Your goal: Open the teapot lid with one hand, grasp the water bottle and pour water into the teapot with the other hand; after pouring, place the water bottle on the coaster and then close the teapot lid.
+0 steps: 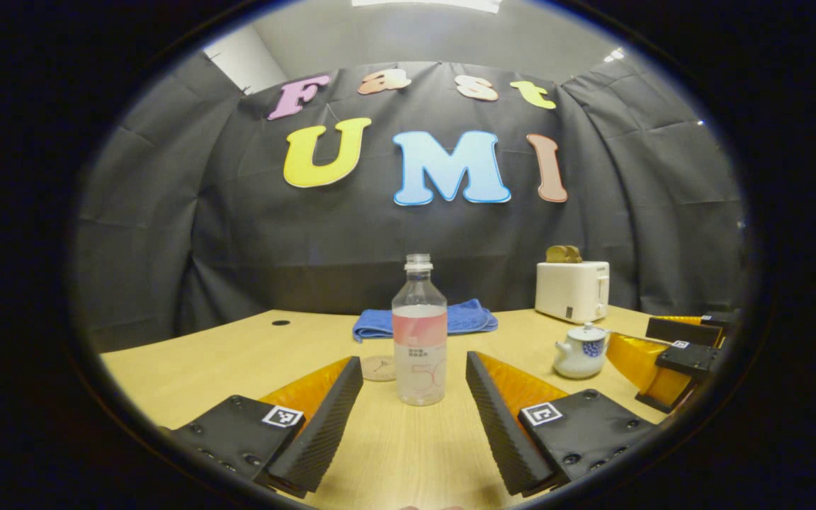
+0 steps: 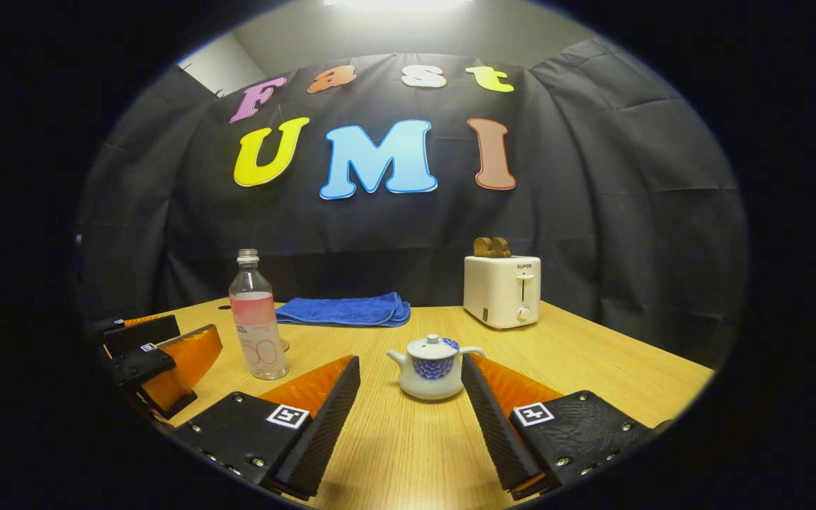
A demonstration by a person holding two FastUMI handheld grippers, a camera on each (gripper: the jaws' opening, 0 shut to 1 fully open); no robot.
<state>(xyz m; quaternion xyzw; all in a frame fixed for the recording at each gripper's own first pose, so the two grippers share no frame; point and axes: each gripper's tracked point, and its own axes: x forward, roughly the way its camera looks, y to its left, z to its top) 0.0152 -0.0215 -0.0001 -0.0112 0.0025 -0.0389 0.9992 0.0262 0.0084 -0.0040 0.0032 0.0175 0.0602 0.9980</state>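
Both pairs of jaws stand wide apart and hold nothing. In the left gripper view the left gripper (image 1: 414, 411) lines up on the one water bottle (image 1: 419, 333), which stands upright on the wooden table (image 1: 188, 368) just ahead of the fingertips, not touched. The bottle is uncapped and clear, with liquid up to about the shoulder and a pink band round its middle. Just behind it to the left lies one round coaster (image 1: 379, 367), flat on the table and partly hidden by the bottle. In the right gripper view the right gripper (image 2: 411, 418) faces the one small white teapot (image 2: 433, 368) with a blue pattern; its lid (image 2: 433, 346) sits on, so its inside is hidden. Behind these lie one folded blue towel (image 2: 343, 310) and one white toaster (image 2: 501, 290) with two brown slices (image 2: 491, 246) in its slots, both against the back wall.
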